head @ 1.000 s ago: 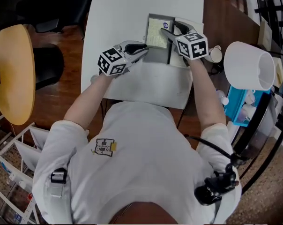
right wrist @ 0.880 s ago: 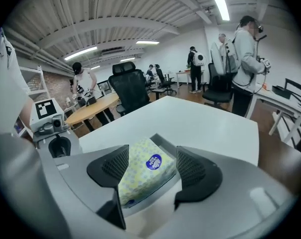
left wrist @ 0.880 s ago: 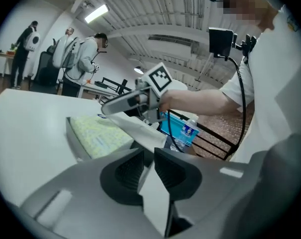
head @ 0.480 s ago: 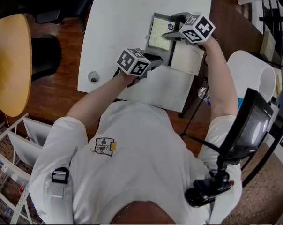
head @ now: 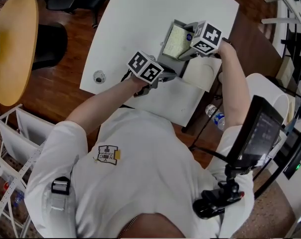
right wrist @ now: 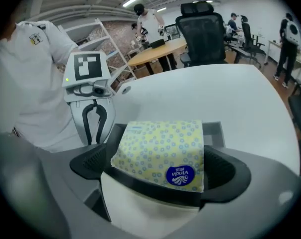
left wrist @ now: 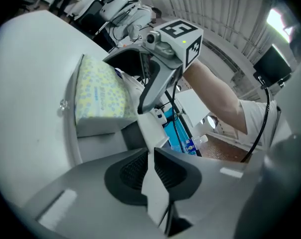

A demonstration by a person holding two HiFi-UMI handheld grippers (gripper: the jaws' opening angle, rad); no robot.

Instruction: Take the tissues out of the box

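On the white table [head: 135, 19], a matte grey box [head: 165, 62] with straight, thin walls stands open. In it sits the tissue pack [right wrist: 160, 151], a soft pillow-shaped packet in glossy pale-yellow film printed with small blue rings. A round dark-blue label [right wrist: 179, 175] sits at its near right corner. In the head view the pack is tilted, with its far end raised above the box rim.

My right gripper [right wrist: 158, 178] comes in from 2 o'clock of the box. Its ribbed black pads [right wrist: 93, 163] press against the pack's two long sides, so the pack is clamped between them. The labelled end points toward me.

My left gripper [left wrist: 151, 158] is at the box's 7 o'clock corner. Its jaws are pinched together on a thin, stiff pale panel [left wrist: 155, 193] at the box's near edge. I cannot tell whether this is a wall or a flap. In the left gripper view, the pack lies at 10 o'clock from these jaws, well apart from them.

A flat white square piece [head: 200, 73] lies just beside the box at its 4 o'clock.
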